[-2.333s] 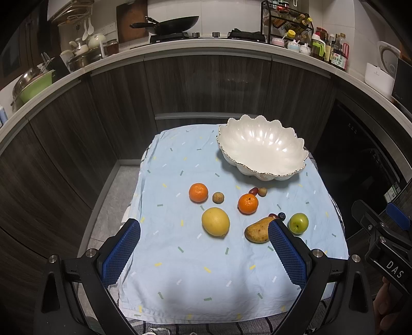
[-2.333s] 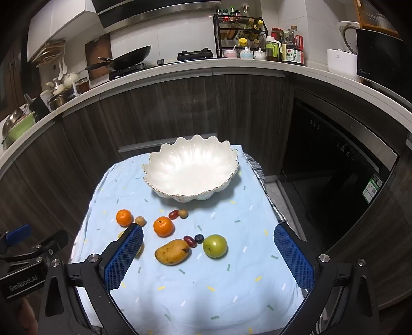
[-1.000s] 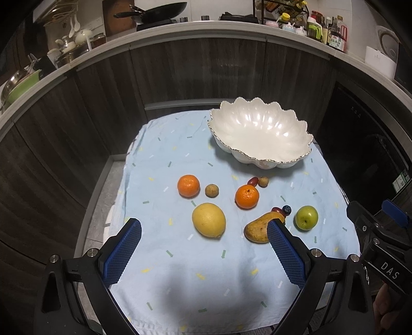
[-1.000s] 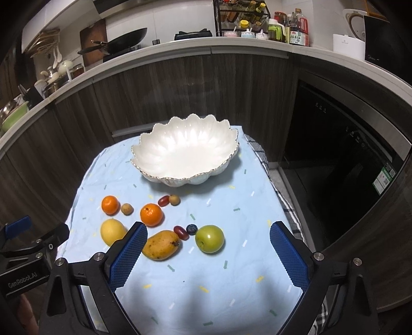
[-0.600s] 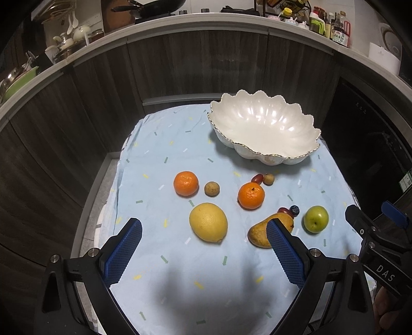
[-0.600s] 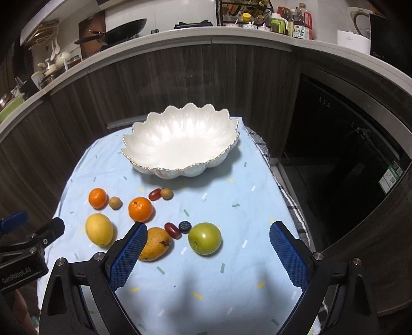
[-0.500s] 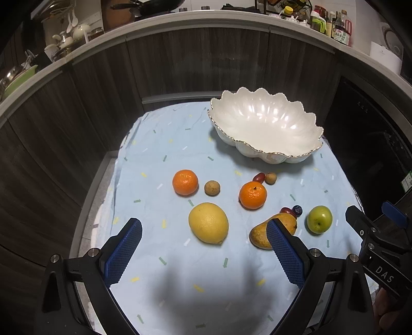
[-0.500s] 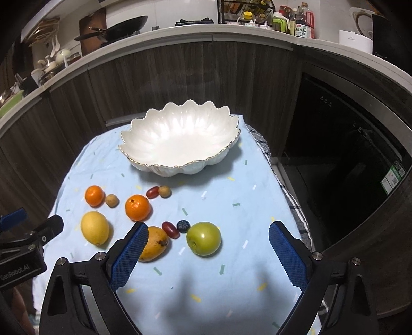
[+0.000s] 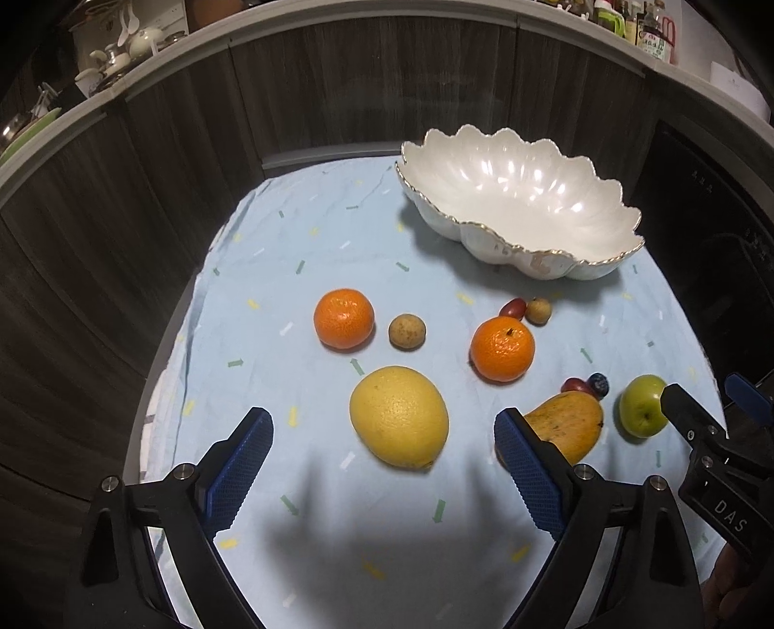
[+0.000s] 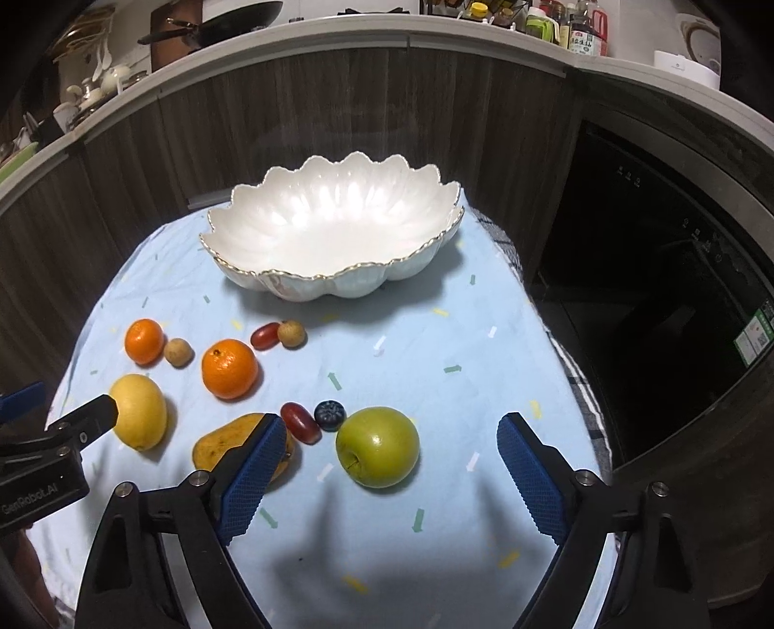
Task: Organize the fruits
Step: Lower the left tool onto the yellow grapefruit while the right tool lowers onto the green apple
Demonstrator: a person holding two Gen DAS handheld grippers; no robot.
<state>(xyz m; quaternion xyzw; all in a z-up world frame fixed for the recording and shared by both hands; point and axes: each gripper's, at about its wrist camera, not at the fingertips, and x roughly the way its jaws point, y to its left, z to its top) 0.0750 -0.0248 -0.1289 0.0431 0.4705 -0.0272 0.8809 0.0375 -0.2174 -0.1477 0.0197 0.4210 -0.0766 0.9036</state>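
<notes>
Fruit lies on a light blue cloth (image 9: 300, 251) in front of a white scalloped bowl (image 9: 522, 203) (image 10: 334, 227) that holds nothing. My left gripper (image 9: 382, 435) hangs over the yellow citrus (image 9: 399, 416); its jaws are closing, wide apart, pads clear of the fruit. My right gripper (image 10: 387, 445) hovers over the green apple (image 10: 377, 447), jaws likewise closing without touching it. Two oranges (image 9: 344, 318) (image 9: 503, 348), a mango (image 9: 566, 426), two small brown fruits (image 9: 407, 331), red fruits (image 10: 301, 422) and a blueberry (image 10: 330, 414) lie between.
The cloth covers a small table whose edges drop off at left and right. Dark wooden cabinets (image 9: 338, 87) curve behind, under a counter with a pan (image 10: 227, 22), bottles (image 10: 580, 34) and dishes. A dark appliance front (image 10: 667, 271) stands on the right.
Both grippers have sunk toward the table and come closer to the fruit, which now looks larger. Both pairs of jaws have narrowed slightly. No fruit has moved.
</notes>
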